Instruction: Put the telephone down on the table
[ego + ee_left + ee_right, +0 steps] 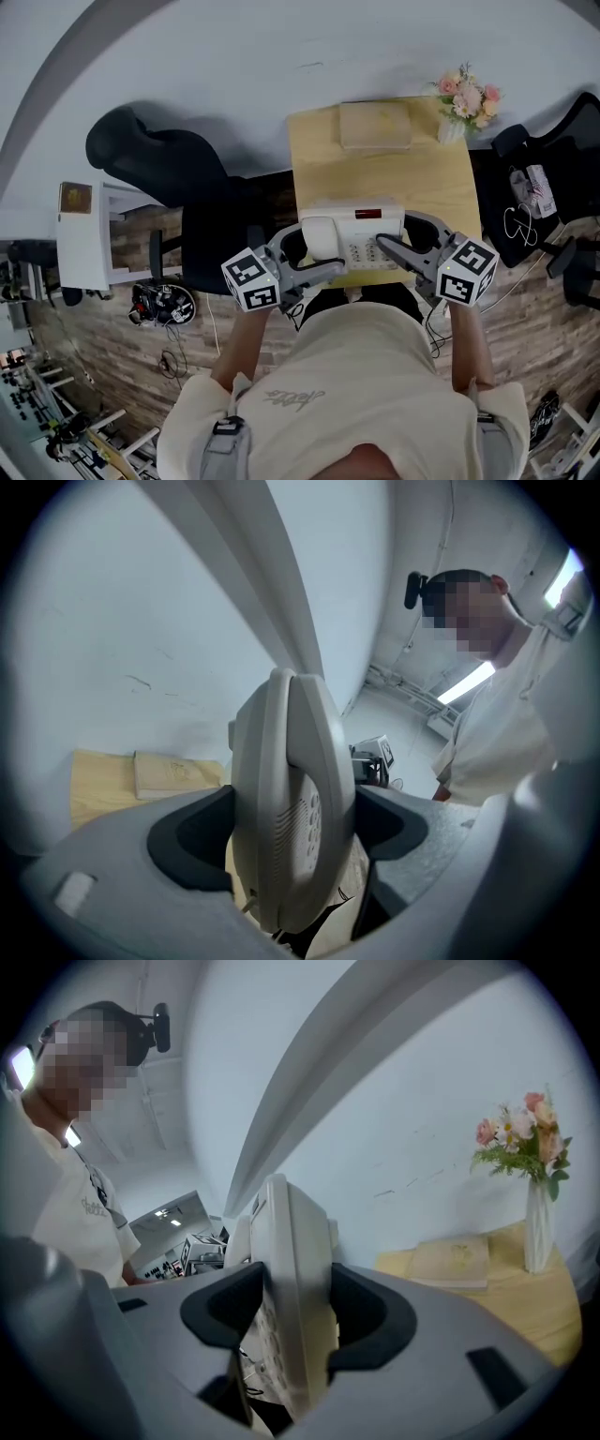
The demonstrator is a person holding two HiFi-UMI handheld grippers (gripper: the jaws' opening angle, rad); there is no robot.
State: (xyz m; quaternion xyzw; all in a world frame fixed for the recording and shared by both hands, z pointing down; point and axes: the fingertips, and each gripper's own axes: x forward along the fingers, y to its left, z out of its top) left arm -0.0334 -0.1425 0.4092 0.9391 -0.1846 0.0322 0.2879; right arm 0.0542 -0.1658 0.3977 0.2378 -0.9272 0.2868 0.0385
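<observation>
A white desk telephone [353, 234] with its handset on the left and a keypad hangs in the air over the near edge of the wooden table [380, 169]. My left gripper [314, 265] is shut on the telephone [291, 808] at its handset side. My right gripper [392, 251] is shut on the telephone [291, 1293] at its keypad side. Both gripper views show the phone edge-on, squeezed between the dark pads [192, 841] [370, 1312].
A beige book [375, 125] lies at the table's far side. A white vase of pink flowers [461, 103] stands at the far right corner. A black chair [159, 155] is left of the table, a white cabinet [80, 234] further left, a bag [530, 202] on the right.
</observation>
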